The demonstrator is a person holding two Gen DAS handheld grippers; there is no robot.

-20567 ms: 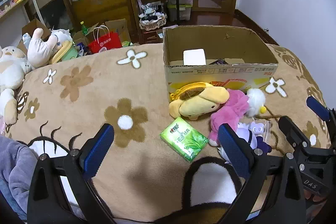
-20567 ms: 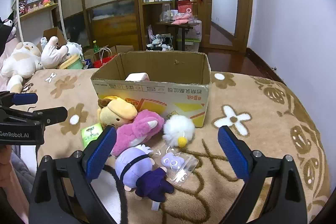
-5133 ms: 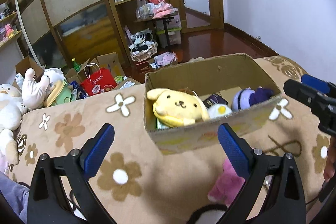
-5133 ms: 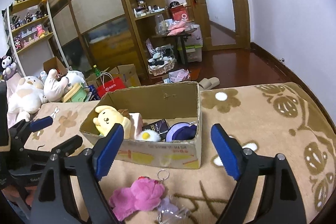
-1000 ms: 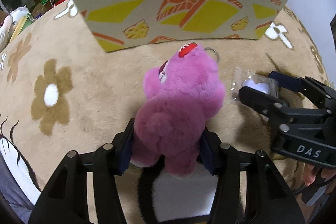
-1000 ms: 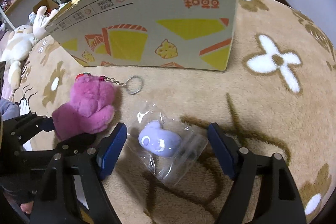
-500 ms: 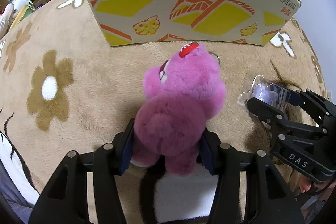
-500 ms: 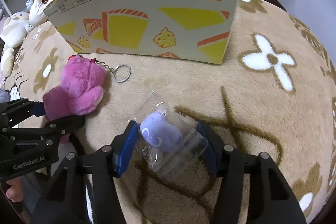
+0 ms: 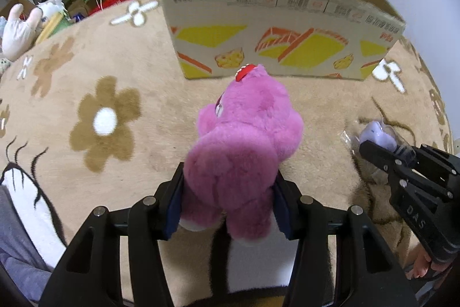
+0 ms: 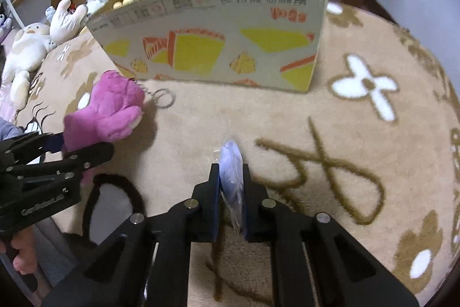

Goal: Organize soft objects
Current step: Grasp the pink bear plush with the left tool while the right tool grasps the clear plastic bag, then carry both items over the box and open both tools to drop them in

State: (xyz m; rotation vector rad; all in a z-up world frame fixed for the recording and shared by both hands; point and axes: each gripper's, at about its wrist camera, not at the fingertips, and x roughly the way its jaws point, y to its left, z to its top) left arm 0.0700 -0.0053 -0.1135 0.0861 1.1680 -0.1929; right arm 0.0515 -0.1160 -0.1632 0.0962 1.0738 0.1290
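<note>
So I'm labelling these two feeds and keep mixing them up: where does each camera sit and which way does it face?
Left wrist: on the left gripper, looking down along its fingers at the fluffy pink plush toy it clamps; right gripper and fingertips at right edge.
Right wrist: on the right gripper, shut on a lilac soft toy in a clear plastic bag; left gripper and hand at left.
Shared: printed cardboard box, tan flower-patterned blanket, both toys.
</note>
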